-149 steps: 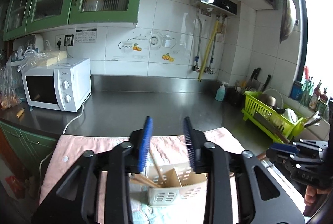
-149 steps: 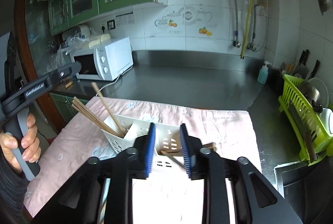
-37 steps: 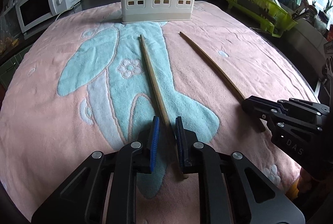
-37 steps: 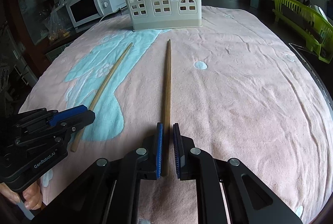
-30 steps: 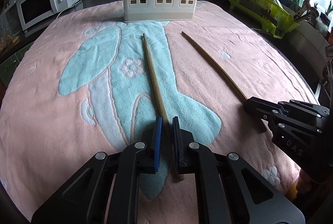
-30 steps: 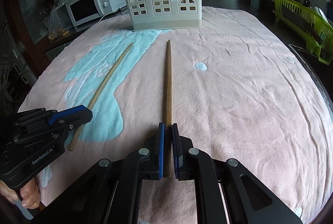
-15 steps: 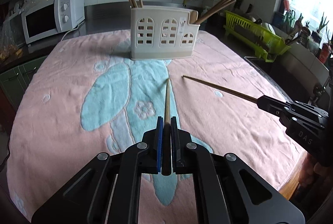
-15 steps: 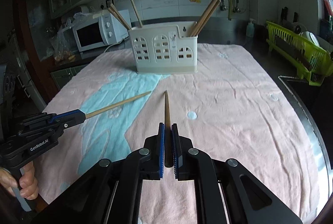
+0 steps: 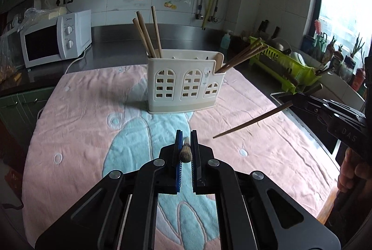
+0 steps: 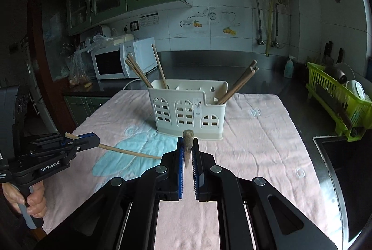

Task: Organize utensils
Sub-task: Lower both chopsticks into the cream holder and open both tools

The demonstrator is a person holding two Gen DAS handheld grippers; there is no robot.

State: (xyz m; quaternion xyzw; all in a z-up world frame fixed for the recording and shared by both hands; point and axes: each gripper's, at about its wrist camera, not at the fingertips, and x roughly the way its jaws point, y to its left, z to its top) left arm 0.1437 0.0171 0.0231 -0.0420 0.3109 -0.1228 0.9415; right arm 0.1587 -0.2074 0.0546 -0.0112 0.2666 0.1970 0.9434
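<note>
A cream utensil holder (image 9: 184, 81) (image 10: 189, 107) stands upright on the pink towel (image 9: 88, 124), with several chopsticks leaning in its left and right compartments. My left gripper (image 9: 185, 144) is shut on a light wooden chopstick (image 9: 186, 150), held in the air and pointing at the holder; the chopstick also shows in the right wrist view (image 10: 130, 152). My right gripper (image 10: 187, 145) is shut on a darker chopstick (image 10: 187, 145), also lifted; the left wrist view shows it slanting down to the left (image 9: 251, 121).
A white microwave (image 9: 55, 38) stands at the back left on the steel counter. A green dish rack (image 9: 283, 64) and a sink edge (image 10: 337, 157) lie to the right. The towel has a blue pattern (image 9: 144, 140).
Both grippers shut on the chopsticks that lay on the towel and lifted them off it. Both have risen, and the chopsticks now point toward the holder.
</note>
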